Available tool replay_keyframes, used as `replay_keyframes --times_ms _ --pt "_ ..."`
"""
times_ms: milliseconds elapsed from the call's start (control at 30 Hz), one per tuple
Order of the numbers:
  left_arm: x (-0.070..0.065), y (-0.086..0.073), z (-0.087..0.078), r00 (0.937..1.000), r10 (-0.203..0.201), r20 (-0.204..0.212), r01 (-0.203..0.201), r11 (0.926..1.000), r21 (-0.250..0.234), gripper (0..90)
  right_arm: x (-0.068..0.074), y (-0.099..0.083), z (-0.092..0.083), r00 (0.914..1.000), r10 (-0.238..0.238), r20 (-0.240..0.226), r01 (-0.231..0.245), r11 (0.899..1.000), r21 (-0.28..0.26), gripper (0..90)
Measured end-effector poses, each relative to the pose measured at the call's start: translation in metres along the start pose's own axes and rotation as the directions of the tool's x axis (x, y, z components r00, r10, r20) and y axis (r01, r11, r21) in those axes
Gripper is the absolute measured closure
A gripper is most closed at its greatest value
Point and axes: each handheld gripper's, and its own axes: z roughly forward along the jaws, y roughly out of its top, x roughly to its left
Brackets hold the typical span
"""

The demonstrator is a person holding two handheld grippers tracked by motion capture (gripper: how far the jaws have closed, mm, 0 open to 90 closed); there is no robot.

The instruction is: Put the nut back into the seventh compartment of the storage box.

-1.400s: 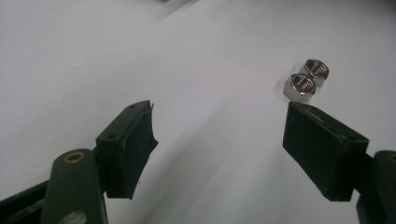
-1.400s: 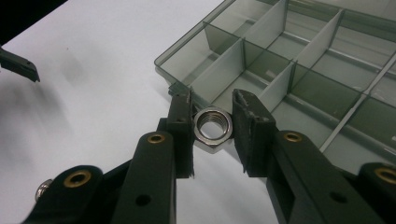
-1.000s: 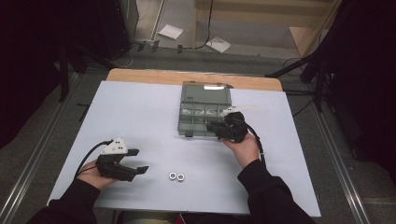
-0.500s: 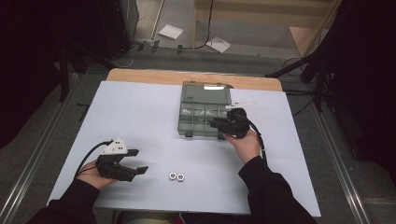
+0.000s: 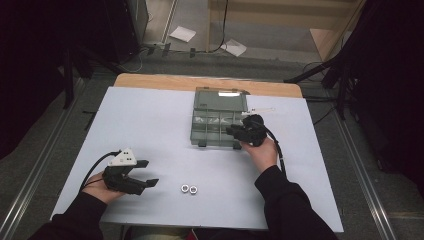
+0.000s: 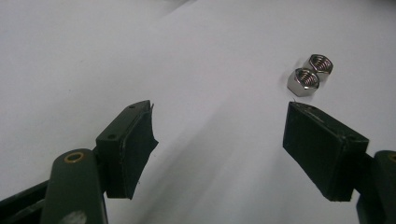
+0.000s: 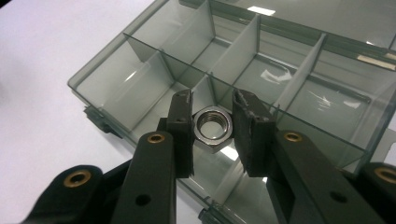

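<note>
The right gripper is clamped on a steel hex nut, its pads pressing two opposite flats so the threaded hole faces the camera and the nut cannot twist out. It hangs over the near row of the clear compartment box, which sits just above the middle of the high view with its lid folded back, so the divided cells lie open from above; the nut looks poised for a drop into one of the front cells, though which one I cannot tell. At the lower left of the high view the left gripper rests on the tabletop with its jaws spread wide and nothing between them, aimed toward the two loose nuts lying side by side, touching, probably next to be sorted.
</note>
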Motion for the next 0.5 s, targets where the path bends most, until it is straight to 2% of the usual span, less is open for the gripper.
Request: replay_keyframes --times_ms 133,333,500 --pt "0.0001 -0.0001 -0.0001 1.0000 0.001 0.000 -0.001 1.0000 0.002 23.9 -0.0014 -0.0014 0.0035 0.9999 0.011 -0.004 -0.011 1.000 0.013 71.5" --pt "0.0002 -0.0003 -0.0005 1.0000 0.002 0.001 -0.002 1.0000 0.003 24.0 0.0019 -0.0021 0.0084 1.0000 -0.006 -0.002 0.006 1.000 0.024 71.4" --pt "0.0004 -0.0004 -0.0006 1.0000 0.003 0.001 -0.003 1.0000 0.002 24.0 0.0024 -0.0026 0.0099 1.0000 0.004 -0.007 -0.004 1.000 0.031 71.3"
